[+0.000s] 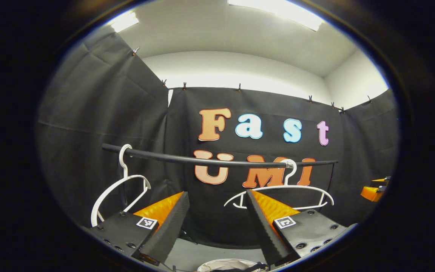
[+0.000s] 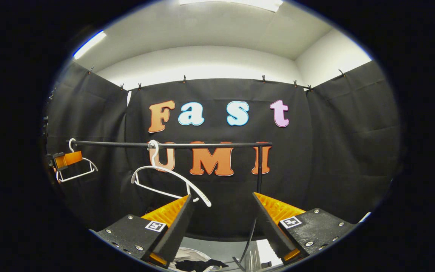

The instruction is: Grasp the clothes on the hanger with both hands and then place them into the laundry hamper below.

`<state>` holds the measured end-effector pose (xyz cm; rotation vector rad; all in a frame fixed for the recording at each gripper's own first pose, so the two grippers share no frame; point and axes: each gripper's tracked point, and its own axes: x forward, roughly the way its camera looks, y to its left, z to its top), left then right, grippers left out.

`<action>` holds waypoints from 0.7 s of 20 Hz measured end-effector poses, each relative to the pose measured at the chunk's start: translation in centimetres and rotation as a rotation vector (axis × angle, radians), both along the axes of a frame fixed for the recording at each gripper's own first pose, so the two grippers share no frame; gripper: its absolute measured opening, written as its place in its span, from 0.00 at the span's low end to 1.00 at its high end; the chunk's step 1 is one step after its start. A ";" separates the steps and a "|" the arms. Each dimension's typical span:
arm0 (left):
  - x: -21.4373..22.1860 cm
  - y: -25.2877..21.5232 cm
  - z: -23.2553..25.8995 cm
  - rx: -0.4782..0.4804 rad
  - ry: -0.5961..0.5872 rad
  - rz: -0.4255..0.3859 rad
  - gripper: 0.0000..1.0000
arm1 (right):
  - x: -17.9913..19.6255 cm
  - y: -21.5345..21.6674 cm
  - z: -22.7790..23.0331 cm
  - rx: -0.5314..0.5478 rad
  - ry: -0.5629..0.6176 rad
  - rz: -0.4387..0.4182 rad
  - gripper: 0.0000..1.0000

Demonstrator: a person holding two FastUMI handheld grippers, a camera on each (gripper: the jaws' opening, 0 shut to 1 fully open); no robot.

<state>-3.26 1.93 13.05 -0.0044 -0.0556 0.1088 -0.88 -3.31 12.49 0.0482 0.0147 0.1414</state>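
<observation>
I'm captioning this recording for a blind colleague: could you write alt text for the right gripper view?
The right gripper is open, fingers spread and holding nothing, facing a black rail. Two bare white hangers hang there: the nearer hanger tilted, the far hanger behind the left gripper. Dark and light clothes lie in the hamper below.

Rail (image 2: 170,144) w/ 2 bare hangers (image 2: 170,180) ahead blocks mid-height; open room below rail, above hamper (image 1: 227,265).

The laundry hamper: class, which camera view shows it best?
The right gripper view: the laundry hamper shows its pale rim with dark clothes inside, between the fingers. The left gripper view catches a sliver of rim.
</observation>
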 end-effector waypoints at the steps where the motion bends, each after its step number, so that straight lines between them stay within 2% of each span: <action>1: 0.2 -0.1 0.1 0.008 0.000 0.004 0.93 | 0.3 -0.3 0.0 -0.001 -0.001 -0.004 1.00; 5: 1.2 -1.0 0.4 0.025 -0.005 -0.005 0.93 | 1.2 -0.7 0.5 -0.010 -0.019 -0.006 1.00; 6: 1.4 -1.1 0.4 0.024 -0.007 -0.005 0.93 | 1.5 -0.8 0.7 -0.012 -0.024 -0.007 0.94; 14: 2.7 -1.3 1.4 0.025 -0.031 0.008 0.93 | 2.8 -1.9 1.0 -0.004 -0.044 -0.020 0.94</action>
